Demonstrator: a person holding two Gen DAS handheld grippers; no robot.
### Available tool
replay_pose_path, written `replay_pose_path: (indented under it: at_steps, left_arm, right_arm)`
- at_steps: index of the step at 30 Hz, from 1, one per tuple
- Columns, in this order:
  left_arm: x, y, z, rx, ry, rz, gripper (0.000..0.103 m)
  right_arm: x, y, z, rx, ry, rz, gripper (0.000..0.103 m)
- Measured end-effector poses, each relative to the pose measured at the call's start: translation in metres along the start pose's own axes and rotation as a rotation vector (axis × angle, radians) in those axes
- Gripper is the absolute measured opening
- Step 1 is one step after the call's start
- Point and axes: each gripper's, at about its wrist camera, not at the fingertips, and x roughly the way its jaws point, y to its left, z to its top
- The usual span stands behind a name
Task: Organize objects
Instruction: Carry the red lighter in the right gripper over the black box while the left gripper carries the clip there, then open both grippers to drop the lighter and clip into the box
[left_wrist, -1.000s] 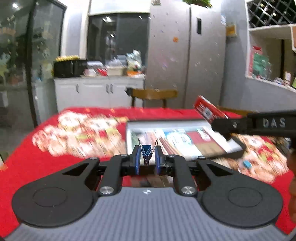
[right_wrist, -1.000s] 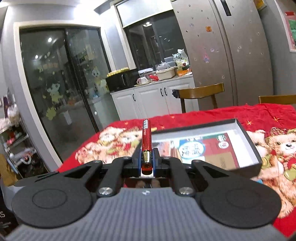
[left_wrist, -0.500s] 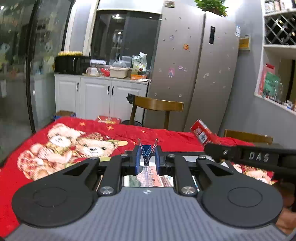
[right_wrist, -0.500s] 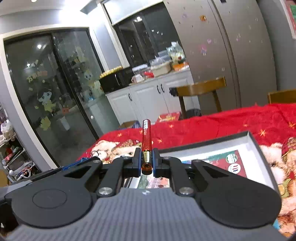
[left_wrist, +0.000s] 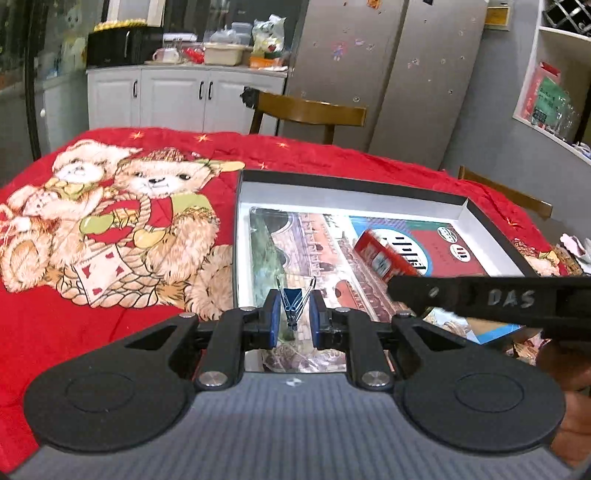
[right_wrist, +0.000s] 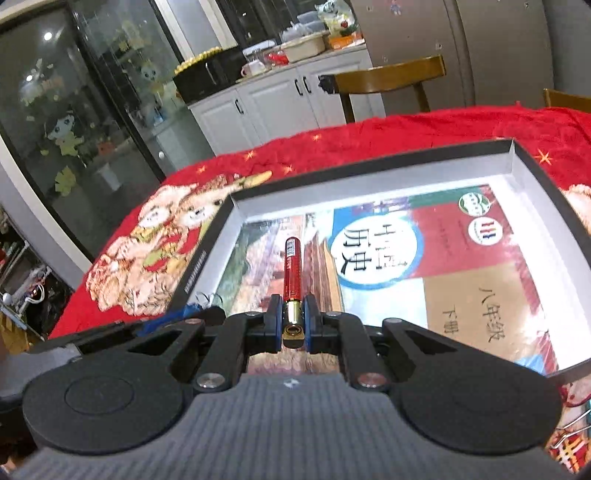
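Red bear-print cloth (left_wrist: 122, 325) covers the table; left claw (left_wrist: 293, 317) grips a binder clip (left_wrist: 293, 301), right claw (right_wrist: 293, 317) a red tube (right_wrist: 291, 269).

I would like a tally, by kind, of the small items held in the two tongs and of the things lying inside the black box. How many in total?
Blue binder clip, in the left tongs: 1
Red tube with gold end, in the right tongs: 1
Textbook, in the black box: 1
Total: 3
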Motion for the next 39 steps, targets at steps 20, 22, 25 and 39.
replay_pose_path:
  at_steps: [20, 22, 25, 39]
  left_arm:
    - [-0.001, -0.003, -0.002, 0.016, -0.021, 0.02, 0.02]
    - [-0.001, -0.004, -0.003, 0.021, -0.024, 0.022, 0.02]
    - [0.0, -0.005, -0.004, 0.033, -0.029, 0.021, 0.02]
    - [-0.008, 0.013, 0.003, -0.067, -0.076, 0.005, 0.03]
  right_arm:
    - [0.007, -0.001, -0.003, 0.012, 0.03, 0.022, 0.013]
    - [0.007, -0.001, -0.004, 0.013, 0.026, 0.022, 0.013]
    - [0.009, 0.0, -0.006, 0.003, 0.031, 0.025, 0.014]
    - [-0.005, -0.003, -0.002, 0.038, -0.03, 0.098, 0.075]
